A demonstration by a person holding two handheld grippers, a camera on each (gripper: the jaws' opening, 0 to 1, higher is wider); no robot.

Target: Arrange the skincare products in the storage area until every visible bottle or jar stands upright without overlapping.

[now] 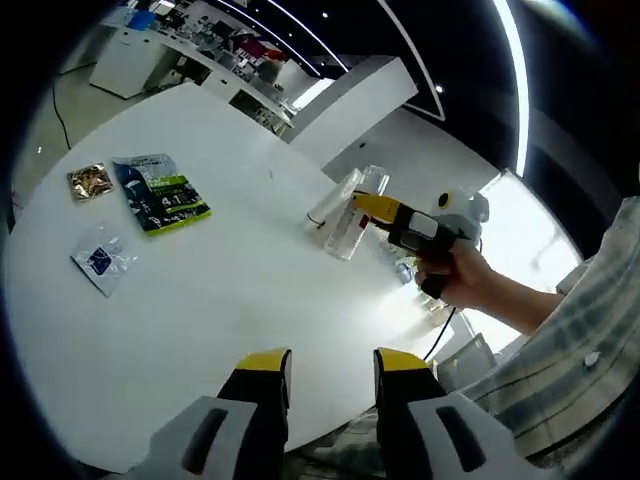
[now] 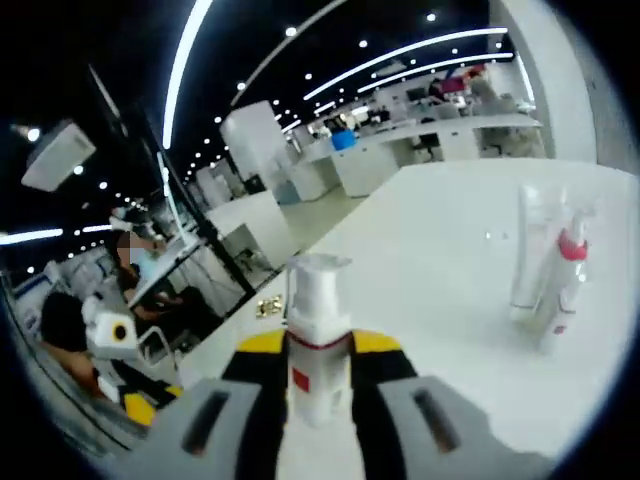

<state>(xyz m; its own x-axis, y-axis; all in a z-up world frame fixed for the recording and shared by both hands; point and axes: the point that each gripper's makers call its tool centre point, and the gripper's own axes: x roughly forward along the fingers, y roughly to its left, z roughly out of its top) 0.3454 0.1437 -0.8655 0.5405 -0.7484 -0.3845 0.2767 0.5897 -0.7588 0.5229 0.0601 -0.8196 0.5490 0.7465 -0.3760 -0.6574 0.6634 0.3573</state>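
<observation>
Pump bottle (image 2: 316, 330) upright, clamped between right gripper (image 2: 318, 372) jaws; left gripper (image 1: 330, 372) released, well apart from it.

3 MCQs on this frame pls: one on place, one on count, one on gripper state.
1. Where does the green-and-blue packet lie?
A. On the white table
B. Between the left gripper's jaws
C. On the floor

2. How many flat packets lie on the table in the left gripper view?
A. One
B. Three
C. Five

3. What is the state of the right gripper?
A. Open and empty
B. Shut on a flat packet
C. Shut on the white pump bottle

Answers:
1 A, it lies flat on the tabletop, beside the gold packet.
2 B, the gold, green-and-blue and clear sachet.
3 C, the bottle stands between its yellow-tipped jaws.
</observation>
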